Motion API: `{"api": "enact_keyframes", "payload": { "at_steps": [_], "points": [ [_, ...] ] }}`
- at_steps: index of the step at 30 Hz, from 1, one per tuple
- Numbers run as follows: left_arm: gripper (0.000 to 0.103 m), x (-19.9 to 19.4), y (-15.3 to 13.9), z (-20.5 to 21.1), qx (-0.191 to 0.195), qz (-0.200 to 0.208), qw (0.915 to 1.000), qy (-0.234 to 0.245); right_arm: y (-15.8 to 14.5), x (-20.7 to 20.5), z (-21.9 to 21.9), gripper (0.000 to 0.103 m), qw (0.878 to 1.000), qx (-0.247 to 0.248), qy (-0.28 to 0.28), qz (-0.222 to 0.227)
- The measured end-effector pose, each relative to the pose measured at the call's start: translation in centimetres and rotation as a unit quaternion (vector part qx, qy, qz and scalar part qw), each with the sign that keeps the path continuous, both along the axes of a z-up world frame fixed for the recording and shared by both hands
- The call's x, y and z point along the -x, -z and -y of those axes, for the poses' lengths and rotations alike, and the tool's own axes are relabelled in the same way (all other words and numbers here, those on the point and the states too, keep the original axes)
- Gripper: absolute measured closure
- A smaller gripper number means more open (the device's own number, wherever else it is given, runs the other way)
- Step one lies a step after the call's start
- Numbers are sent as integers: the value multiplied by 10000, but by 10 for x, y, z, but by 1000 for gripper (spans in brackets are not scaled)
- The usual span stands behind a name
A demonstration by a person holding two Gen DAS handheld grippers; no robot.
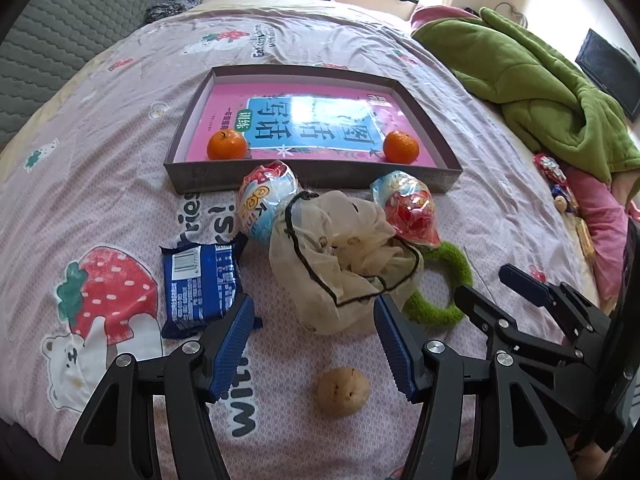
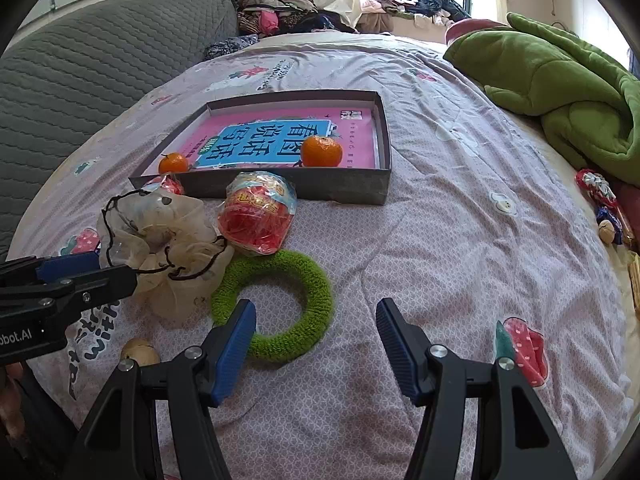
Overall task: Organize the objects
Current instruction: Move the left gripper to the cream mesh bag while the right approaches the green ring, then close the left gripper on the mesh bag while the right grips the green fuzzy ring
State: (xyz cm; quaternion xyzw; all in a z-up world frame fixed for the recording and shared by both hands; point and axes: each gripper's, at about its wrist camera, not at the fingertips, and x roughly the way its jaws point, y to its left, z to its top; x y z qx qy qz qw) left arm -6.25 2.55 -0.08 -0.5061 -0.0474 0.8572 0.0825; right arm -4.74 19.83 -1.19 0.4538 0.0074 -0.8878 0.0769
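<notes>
A grey tray (image 1: 312, 178) on the bed holds a pink book and two oranges (image 1: 227, 145) (image 1: 401, 146). In front of it lie two plastic-wrapped snack cups (image 1: 266, 200) (image 1: 408, 208), a cream mesh drawstring bag (image 1: 344, 264), a blue snack packet (image 1: 200, 284), a green fuzzy ring (image 1: 444, 296) and a walnut (image 1: 343, 391). My left gripper (image 1: 314, 304) hovers open over the bag's near end and the walnut, gripping nothing. My right gripper (image 2: 316, 306) is open above the green ring (image 2: 312, 272), its left pad over the ring's near rim. The right wrist view also shows the bag (image 2: 168, 240), one cup (image 2: 256, 216) and the tray (image 2: 304, 190).
A green blanket (image 2: 560, 80) is heaped at the right. Candy wrappers and another walnut (image 2: 607, 232) lie near the bed's right edge. A grey quilted cushion (image 2: 80, 60) rises at the left, and clothes are piled at the back. The bedsheet right of the ring is bare.
</notes>
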Motion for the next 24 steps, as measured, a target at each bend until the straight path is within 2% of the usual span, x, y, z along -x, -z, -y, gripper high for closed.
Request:
{"api": "enact_keyframes", "payload": {
  "at_steps": [11,16,24],
  "points": [
    [39,18,11,-1,103,23,9998,-165,8,5,-5,41,9999,-10,117,35],
    [39,23,18,2,69,87,9996,-275,11,8,-4,41,9997,-112,187,-85],
    [39,27,24,2,35,50,9995,-319,16,9,-1,45,9999,-5,21,-169]
  ]
}}
